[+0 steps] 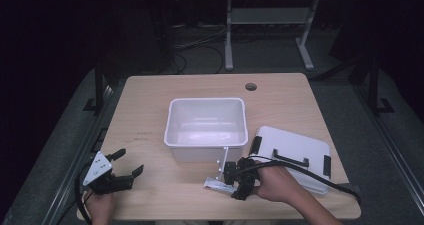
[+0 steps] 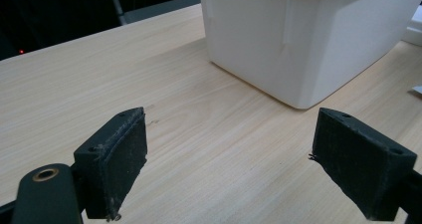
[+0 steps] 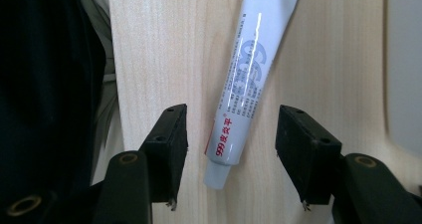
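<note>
Right gripper [image 3: 228, 154]: your jaws straddle the tube [image 3: 246, 79] at lower centre, apart, gripping nothing.
Left gripper [image 2: 229, 169]: wide open, empty.
Risk: tube (slick, tapered) could skid sideways as you close.

A light wooden table [image 1: 150, 92] with rounded corners and a round cable hole [image 1: 251, 87] near its far edge carries three things. An open white bin [image 1: 206, 129] stands about mid-table. A flat white lid [image 1: 295, 155] with black clips and a black handle lies toward the right edge, just beside the bin. A white tube [image 3: 246, 79] with red print lies flat near the front edge, in front of the bin
</note>
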### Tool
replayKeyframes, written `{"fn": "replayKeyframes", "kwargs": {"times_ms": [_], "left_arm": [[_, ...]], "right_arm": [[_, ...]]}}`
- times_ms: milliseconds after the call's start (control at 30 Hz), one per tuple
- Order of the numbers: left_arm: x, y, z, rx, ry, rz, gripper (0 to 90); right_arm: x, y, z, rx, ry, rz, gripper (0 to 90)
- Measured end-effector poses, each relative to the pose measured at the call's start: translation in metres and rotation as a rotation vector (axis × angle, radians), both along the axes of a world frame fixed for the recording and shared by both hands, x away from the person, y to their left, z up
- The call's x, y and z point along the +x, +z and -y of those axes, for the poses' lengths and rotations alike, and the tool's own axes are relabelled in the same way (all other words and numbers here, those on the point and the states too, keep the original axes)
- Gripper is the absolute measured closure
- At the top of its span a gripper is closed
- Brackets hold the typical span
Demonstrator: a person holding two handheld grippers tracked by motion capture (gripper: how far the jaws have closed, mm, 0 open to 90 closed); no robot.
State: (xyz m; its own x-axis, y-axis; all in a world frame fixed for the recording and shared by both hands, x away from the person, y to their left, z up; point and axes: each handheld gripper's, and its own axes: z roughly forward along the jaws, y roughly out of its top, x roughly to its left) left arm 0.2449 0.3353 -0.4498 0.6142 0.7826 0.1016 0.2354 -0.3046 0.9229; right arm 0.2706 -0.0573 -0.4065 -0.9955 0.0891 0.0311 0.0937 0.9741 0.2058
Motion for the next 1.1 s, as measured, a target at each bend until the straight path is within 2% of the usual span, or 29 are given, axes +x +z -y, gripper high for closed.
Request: {"fn": "replayKeyframes", "kwargs": {"times_ms": [600,1100], "left_arm": [[0.000,0.000,0.000,0.000,0.000,0.000,13.6],[0.000,0.000,0.000,-0.005,0.001,0.000,13.5]], "right_arm": [[0.003,-0.016,-0.009,-0.018,0.003,-0.004,49.9],[0.005,-0.024,-0.013,-0.033,0.012,-0.002,59.0]]}}
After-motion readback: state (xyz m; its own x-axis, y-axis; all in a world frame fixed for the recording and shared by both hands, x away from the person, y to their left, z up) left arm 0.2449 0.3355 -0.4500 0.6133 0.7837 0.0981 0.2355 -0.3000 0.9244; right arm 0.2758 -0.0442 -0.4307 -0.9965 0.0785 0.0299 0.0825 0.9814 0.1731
